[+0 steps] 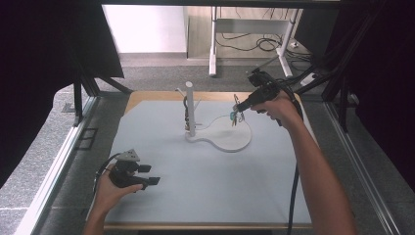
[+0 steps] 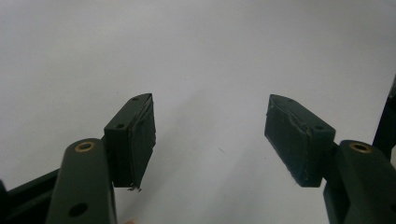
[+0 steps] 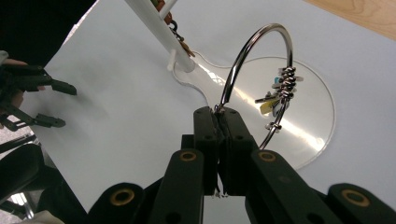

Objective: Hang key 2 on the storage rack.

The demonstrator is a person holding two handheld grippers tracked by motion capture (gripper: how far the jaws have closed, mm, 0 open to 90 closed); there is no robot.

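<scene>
Right hand-held gripper (image 3: 218,119) pinching ring (image 3: 254,51).

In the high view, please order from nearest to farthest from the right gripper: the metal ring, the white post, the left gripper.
1. Metal ring: held at the right gripper jaws.
2. White post: to its left, on the stand.
3. Left gripper: far away, near the table's front left.

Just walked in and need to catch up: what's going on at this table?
A person works with tongs in each hand. The right tongs are shut on a metal ring strung with small charms, holding it above the round base of a white stand. Its post already carries something hanging. The left tongs sit open over the bare table.
</scene>
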